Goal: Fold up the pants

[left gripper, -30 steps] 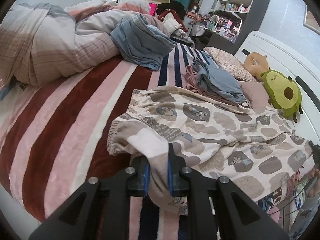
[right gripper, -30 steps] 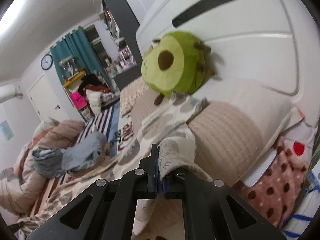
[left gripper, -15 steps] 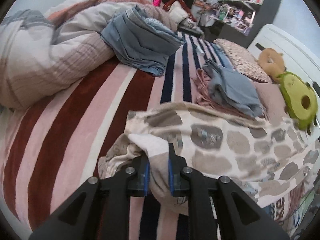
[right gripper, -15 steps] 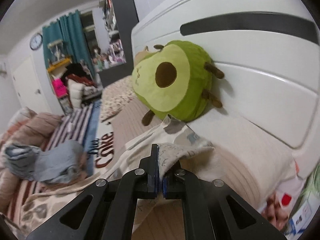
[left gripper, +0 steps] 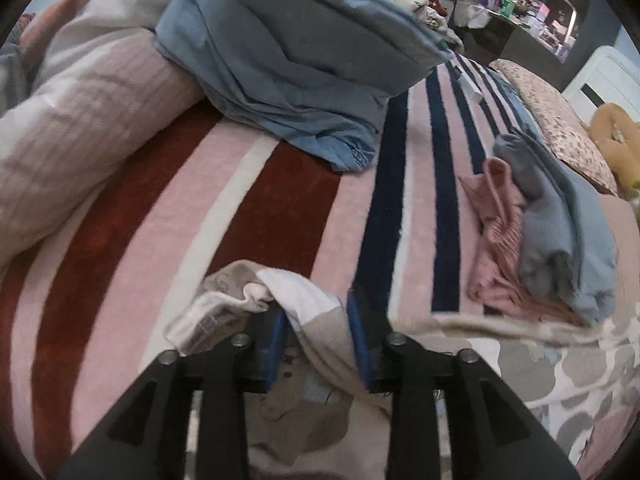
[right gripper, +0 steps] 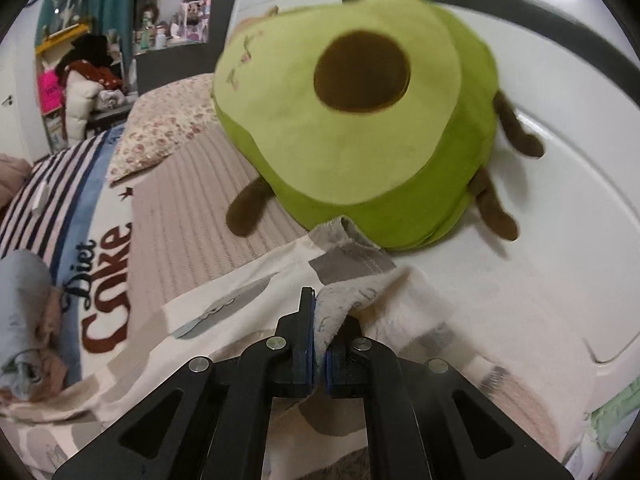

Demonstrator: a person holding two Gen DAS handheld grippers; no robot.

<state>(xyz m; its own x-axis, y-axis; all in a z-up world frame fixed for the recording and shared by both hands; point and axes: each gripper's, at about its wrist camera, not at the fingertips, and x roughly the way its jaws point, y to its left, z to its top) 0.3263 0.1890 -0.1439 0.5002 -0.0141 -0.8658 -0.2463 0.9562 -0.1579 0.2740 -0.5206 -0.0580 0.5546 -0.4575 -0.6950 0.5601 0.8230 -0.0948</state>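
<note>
The pants (left gripper: 560,364) are cream with grey-brown patches and lie across the striped bed blanket (left gripper: 280,208). My left gripper (left gripper: 316,320) is shut on a bunched end of the pants, lifted just above the blanket. My right gripper (right gripper: 320,340) is shut on the other end of the pants (right gripper: 224,308), close in front of a green avocado plush (right gripper: 352,120) that leans on the white headboard (right gripper: 560,160).
A blue folded garment pile (left gripper: 300,60) and a rumpled duvet (left gripper: 80,120) lie at the far left. A grey and pink clothes heap (left gripper: 552,232) lies to the right. A floral pillow (right gripper: 168,124) and a beige ribbed pillow (right gripper: 192,232) lie by the headboard.
Both grippers have carried the pants' ends forward across the bed. The left now looks closer at the blue pile; the right has come close to the avocado plush.
</note>
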